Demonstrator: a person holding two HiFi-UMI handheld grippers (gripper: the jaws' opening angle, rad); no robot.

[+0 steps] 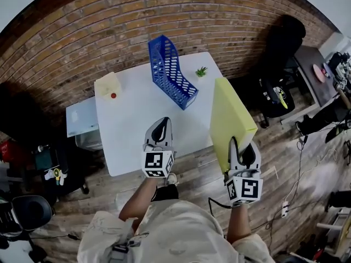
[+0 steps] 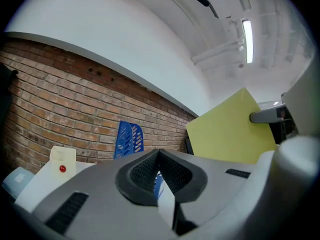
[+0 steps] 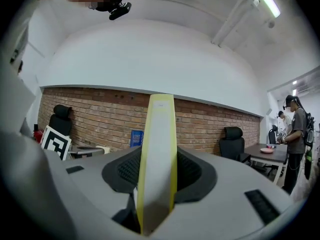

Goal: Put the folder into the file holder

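Note:
A yellow-green folder is held up off the right side of the white table, and my right gripper is shut on its near edge. In the right gripper view the folder runs edge-on between the two pads. The blue file holder stands on the far part of the table, its open top facing up; it also shows small in the left gripper view. My left gripper hovers over the table's near middle, jaws shut with nothing in them. The folder shows at the right of the left gripper view.
A pale box with a red dot sits at the table's far left corner, a small green plant at the far right. A brick wall runs behind. Black office chairs and a desk stand to the right; a person stands there.

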